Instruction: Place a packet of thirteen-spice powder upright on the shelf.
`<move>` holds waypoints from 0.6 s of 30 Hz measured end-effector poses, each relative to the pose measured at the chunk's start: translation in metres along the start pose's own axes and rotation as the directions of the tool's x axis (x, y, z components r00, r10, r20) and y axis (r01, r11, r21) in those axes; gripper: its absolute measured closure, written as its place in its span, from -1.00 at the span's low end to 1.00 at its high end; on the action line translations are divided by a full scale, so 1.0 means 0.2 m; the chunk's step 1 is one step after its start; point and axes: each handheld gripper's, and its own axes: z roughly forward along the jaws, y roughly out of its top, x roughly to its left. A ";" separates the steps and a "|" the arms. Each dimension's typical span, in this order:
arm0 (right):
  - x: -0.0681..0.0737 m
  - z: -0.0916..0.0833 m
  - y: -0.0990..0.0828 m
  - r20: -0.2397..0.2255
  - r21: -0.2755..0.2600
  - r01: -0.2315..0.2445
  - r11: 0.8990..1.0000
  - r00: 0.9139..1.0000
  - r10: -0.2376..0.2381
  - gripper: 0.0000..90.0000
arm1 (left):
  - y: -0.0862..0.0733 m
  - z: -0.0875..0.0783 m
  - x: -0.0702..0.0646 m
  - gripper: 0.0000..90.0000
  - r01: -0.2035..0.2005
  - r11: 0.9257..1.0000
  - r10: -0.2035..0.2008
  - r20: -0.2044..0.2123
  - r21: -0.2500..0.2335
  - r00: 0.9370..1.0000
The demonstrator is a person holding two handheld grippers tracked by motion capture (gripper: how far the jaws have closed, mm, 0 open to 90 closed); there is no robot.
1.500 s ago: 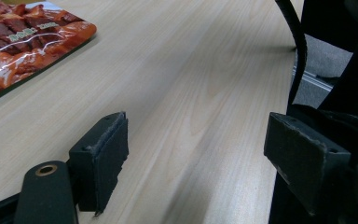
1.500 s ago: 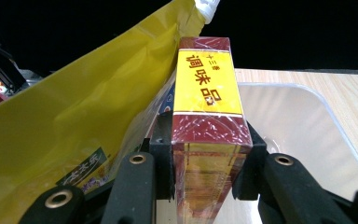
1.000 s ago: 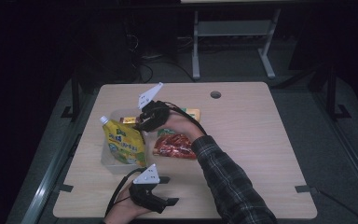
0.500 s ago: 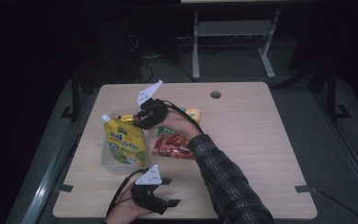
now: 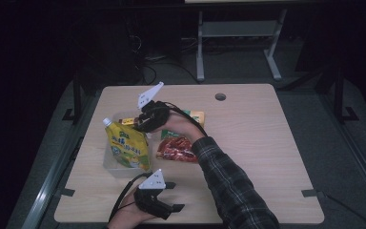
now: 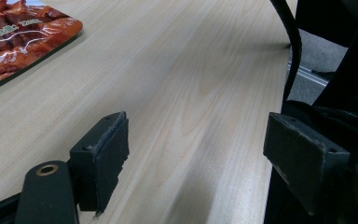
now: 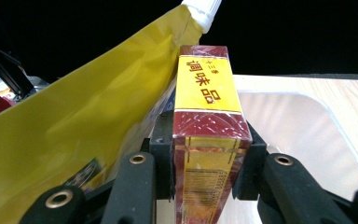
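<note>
High view: right gripper [image 5: 134, 123] over the far end of the clear bin [image 5: 108, 163], pinching a small box [image 5: 128, 121] just beside the top of the yellow pouch [image 5: 127, 149] (standing upright in the bin, white cap up). Red snack pack [image 5: 176, 149] flat on the table [image 5: 257, 157], just right of the bin. Left gripper [image 5: 172, 195] resting near the front table edge, well apart from the bin.

Left gripper view: jaws spread wide, nothing between the pads [image 6: 103, 156], only bare wood. Corner of the red snack pack [image 6: 23, 39] at upper left.

Right gripper view: jaws pressed against both sides of the box [image 7: 208, 135], red and yellow, wrapped in film, held on edge. Yellow pouch [image 7: 74, 126] leaning against the box's left side; bin [image 7: 289, 126] floor open below and to the right.

Step in hand, by the look of it: packing the box into the bin beside the pouch. Next move likely calls for lowering into the free space (away from the pouch, to avoid tipping it), then easing the jaws apart once the box rests on the floor.
</note>
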 end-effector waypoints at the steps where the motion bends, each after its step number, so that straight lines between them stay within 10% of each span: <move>1: 0.01 -0.02 -0.01 0.002 0.003 -0.002 1.000 1.000 0.002 0.49 | 0.00 0.00 0.00 -0.52 -0.003 1.000 0.003 -0.001 0.004 1.000; 18: 0.02 -0.13 -0.08 0.033 0.029 -0.003 1.000 0.999 0.002 0.49 | 0.00 0.01 0.00 -0.52 0.007 1.000 -0.008 0.002 0.005 1.000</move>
